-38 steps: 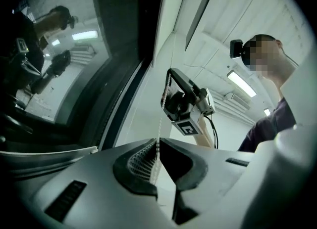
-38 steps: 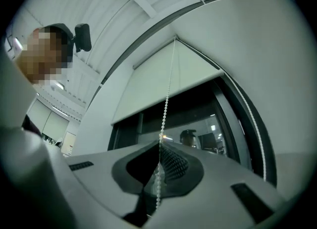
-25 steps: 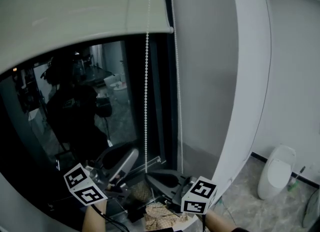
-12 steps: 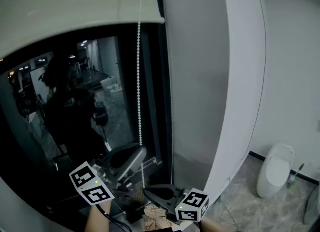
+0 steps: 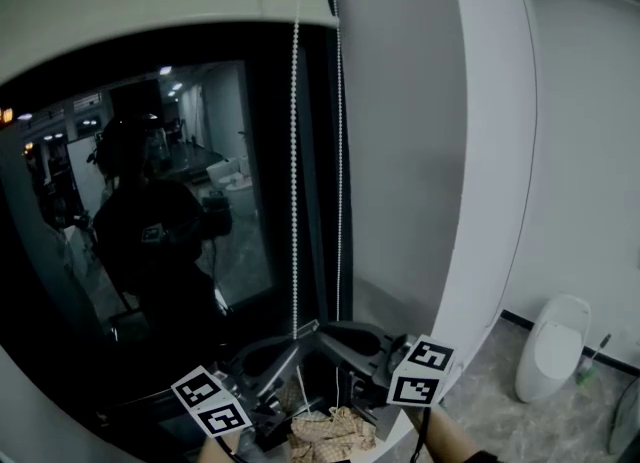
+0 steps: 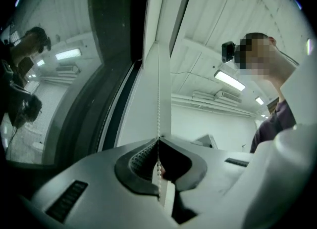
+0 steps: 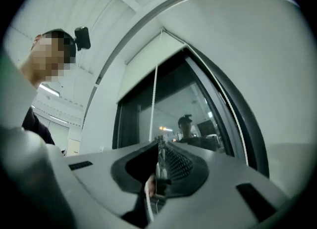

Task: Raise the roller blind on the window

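The pale roller blind (image 5: 150, 1) covers the top of the dark window (image 5: 150, 251), its lower edge high in the head view. Two strands of white bead chain (image 5: 295, 201) hang beside the frame. My left gripper (image 5: 298, 339) reaches up from the lower left and is shut on the chain (image 6: 158, 89), which runs straight up from its closed tips (image 6: 158, 139). My right gripper (image 5: 335, 329) comes in from the lower right, just beside the left one. It is shut on the chain (image 7: 154, 104) too, with its tips (image 7: 159, 144) closed below the blind (image 7: 148, 65).
A grey-white wall panel (image 5: 410, 151) stands right of the window frame. A white floor-standing object (image 5: 548, 351) is at the lower right on the tiled floor. Crumpled brown material (image 5: 330, 431) lies below the grippers. The glass reflects a person.
The left gripper has sunk along the chain while the right gripper has risen. The blind's lower edge sits higher in the head view than before.
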Tool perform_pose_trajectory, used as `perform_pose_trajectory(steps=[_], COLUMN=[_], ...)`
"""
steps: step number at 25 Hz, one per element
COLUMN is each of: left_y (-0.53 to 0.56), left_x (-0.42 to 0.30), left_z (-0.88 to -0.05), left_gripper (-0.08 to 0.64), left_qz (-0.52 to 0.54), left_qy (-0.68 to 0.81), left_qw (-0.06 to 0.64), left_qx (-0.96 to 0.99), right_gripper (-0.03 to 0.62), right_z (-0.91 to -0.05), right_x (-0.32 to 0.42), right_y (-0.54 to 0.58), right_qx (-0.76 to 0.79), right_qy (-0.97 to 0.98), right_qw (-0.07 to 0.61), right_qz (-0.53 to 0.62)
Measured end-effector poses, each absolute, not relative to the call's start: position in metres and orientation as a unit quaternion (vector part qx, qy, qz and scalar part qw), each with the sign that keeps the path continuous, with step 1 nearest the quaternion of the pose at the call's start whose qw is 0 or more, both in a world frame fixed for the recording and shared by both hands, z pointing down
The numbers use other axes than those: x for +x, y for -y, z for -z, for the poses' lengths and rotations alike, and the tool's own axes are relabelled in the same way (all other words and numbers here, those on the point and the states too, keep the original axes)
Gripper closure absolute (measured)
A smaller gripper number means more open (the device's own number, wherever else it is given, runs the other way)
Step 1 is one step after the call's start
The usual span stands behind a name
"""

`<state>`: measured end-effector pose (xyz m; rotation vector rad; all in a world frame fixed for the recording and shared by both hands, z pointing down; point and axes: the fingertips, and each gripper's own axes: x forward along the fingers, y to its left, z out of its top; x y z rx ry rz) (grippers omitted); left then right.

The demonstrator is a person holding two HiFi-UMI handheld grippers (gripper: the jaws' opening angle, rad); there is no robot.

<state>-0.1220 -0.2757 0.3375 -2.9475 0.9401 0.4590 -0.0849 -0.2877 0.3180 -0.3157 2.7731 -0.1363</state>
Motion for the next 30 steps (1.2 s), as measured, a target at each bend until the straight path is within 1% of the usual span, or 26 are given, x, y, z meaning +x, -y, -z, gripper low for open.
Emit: perform_pose_trajectory(steps=[1, 3, 8, 10, 12, 13, 14, 15, 18, 21, 25, 30], left_y=[0.276, 0.275, 0.269, 0.263, 0.260, 0.258, 0.258, 0.257, 0.260, 0.261, 0.254, 0.260], left_x=[-0.120, -0.117, -0.114, -0.106, -0.101, -0.100, -0.101, -0.103, -0.110, -0.118, -0.122, -0.134], left_z=[-0.347, -0.366, -0.410, -0.418, -0.424, -0.428, -0.431, -0.434, -0.442, -0.432, -0.382, -0.315], left_gripper=[0.543, 0.543, 0.543, 0.543, 0.543, 0.543, 0.543, 0.543, 0.543, 0.541, 0.541, 0.541], left_qz=[-0.142, -0.137, -0.128, -0.124, -0.124, -0.124, -0.123, -0.121, -0.123, -0.154, -0.190, -0.218], left_qy=[-0.302, -0.303, -0.304, -0.301, -0.298, -0.298, -0.299, -0.302, -0.307, -0.296, -0.270, -0.257], left_qw=[0.001, -0.015, -0.052, -0.072, -0.086, -0.089, -0.092, -0.094, -0.112, -0.126, -0.088, -0.002], left_qx=[-0.943, -0.943, -0.943, -0.943, -0.943, -0.942, -0.942, -0.941, -0.937, -0.934, -0.940, -0.941], right_gripper=[0.566, 0.518, 0.509, 0.509, 0.511, 0.511, 0.531, 0.571, 0.575, 0.575, 0.575, 0.575], right_z=[-0.291, -0.241, -0.148, -0.127, -0.116, -0.114, -0.115, -0.117, -0.128, -0.138, -0.167, -0.209], right_x=[-0.082, -0.079, -0.078, -0.079, -0.083, -0.085, -0.087, -0.088, -0.090, -0.087, -0.090, -0.094], right_y=[0.291, 0.296, 0.294, 0.294, 0.296, 0.296, 0.295, 0.293, 0.283, 0.276, 0.272, 0.278], right_qx=[-0.108, -0.104, -0.090, -0.098, -0.112, -0.118, -0.123, -0.124, -0.127, -0.136, -0.144, -0.155], right_qy=[-0.974, -0.969, -0.956, -0.954, -0.955, -0.956, -0.957, -0.958, -0.957, -0.955, -0.960, -0.965], right_qw=[0.193, 0.225, 0.279, 0.284, 0.273, 0.266, 0.259, 0.254, 0.254, 0.254, 0.229, 0.203], right_qz=[0.040, 0.022, -0.009, -0.021, -0.032, -0.036, -0.040, -0.043, -0.057, -0.071, -0.074, -0.054])
